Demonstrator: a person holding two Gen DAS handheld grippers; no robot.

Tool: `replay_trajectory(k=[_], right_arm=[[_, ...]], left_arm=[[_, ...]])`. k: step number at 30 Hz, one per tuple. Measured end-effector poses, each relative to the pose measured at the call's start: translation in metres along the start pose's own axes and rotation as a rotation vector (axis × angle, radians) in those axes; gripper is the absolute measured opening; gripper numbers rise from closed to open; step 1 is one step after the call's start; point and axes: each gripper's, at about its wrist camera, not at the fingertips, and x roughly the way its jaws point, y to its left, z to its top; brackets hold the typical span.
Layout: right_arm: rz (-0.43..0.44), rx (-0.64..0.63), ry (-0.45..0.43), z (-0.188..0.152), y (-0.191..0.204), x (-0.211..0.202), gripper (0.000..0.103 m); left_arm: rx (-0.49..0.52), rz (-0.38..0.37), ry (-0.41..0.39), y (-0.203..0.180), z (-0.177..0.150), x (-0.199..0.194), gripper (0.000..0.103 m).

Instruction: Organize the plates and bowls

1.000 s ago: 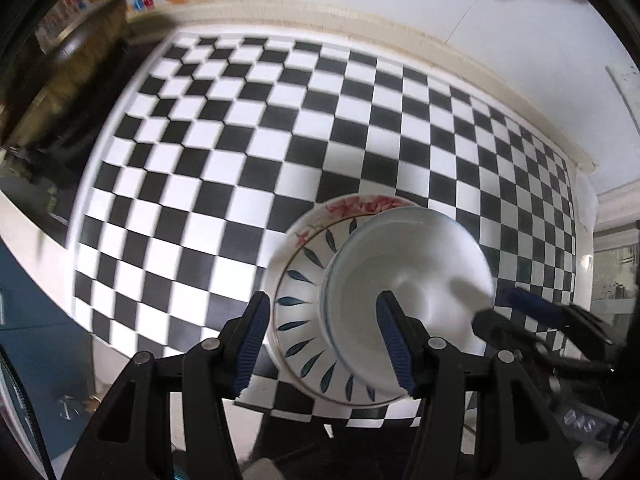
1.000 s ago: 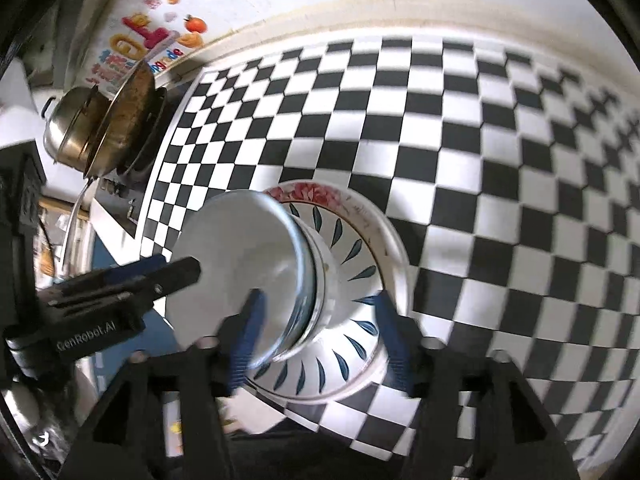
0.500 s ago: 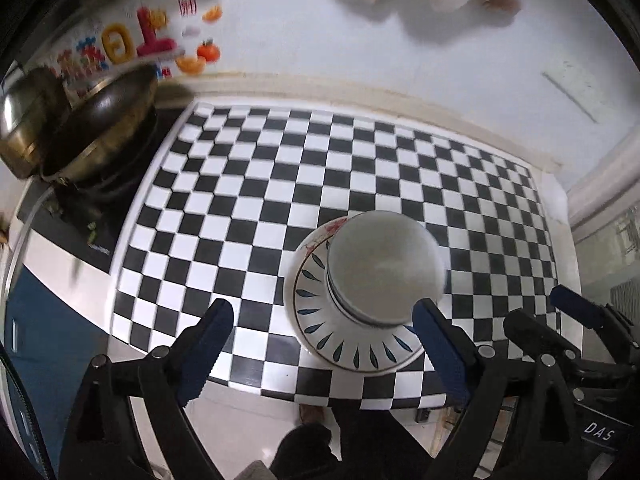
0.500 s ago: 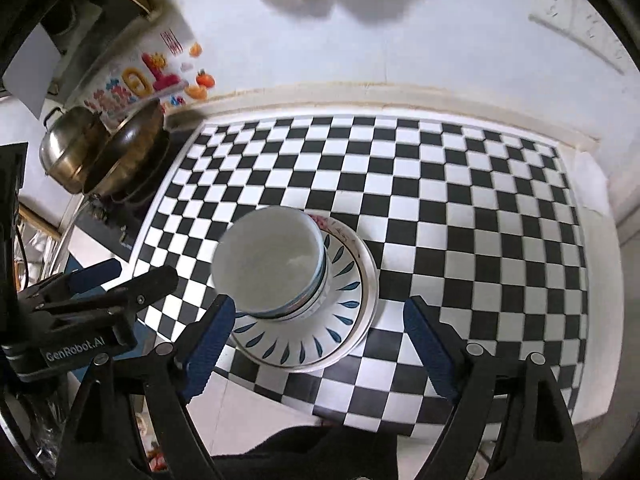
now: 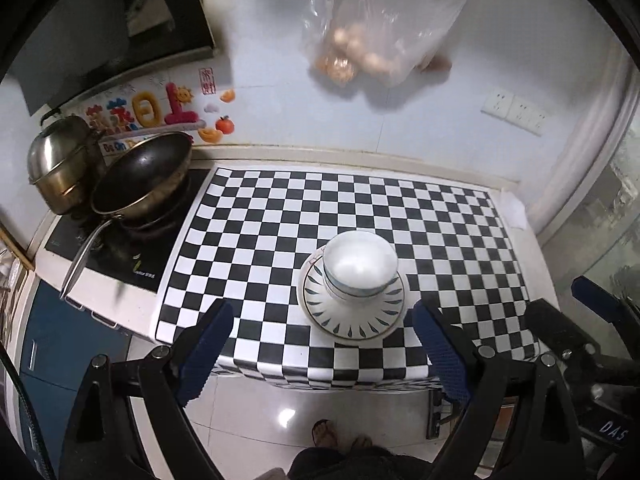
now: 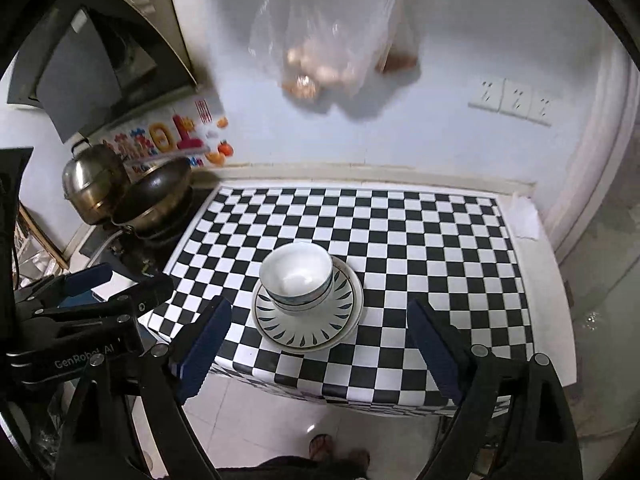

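In the left wrist view the left claw (image 5: 322,354) stands spread and empty, the stacked bowls (image 5: 359,267) on plates (image 5: 352,316) centre-frame just above its gap; the right wrist view shows the right claw (image 6: 318,348) opening, empty, stack slightly left on the tabletop (image 6: 440,260).

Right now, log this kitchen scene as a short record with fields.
surface: checkered cloth on the counter
stack: white bowl upright on leaf-pattern plate; another plate's rim shows beneath
left gripper: open, empty, clear of the stack
right gripper: jaws opening, nothing between them
stove side: wok and steel pot
wall: hanging plastic bag
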Motion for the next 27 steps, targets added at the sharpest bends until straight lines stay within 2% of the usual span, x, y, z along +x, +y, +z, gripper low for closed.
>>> replay_trajectory(k=[10,19,27], right_arm=[[0.004,-0.026,-0.089,-0.041,0.001,-0.095,0.093],[0.049,-0.076,-0.096,-0.077,0.011,-0.138,0.093],[0.028,-0.091,-0.139,-0.087,0.008,-0.163,0.093]], left_arm=[[-0.009,0.031,-0.060,-0.017,-0.046,-0.072,0.092],[-0.010,0.067,-0.096,-0.025,-0.080,-0.109,0.092],[-0.029,0.092,-0.141,-0.024,-0.095,-0.130,0.092]])
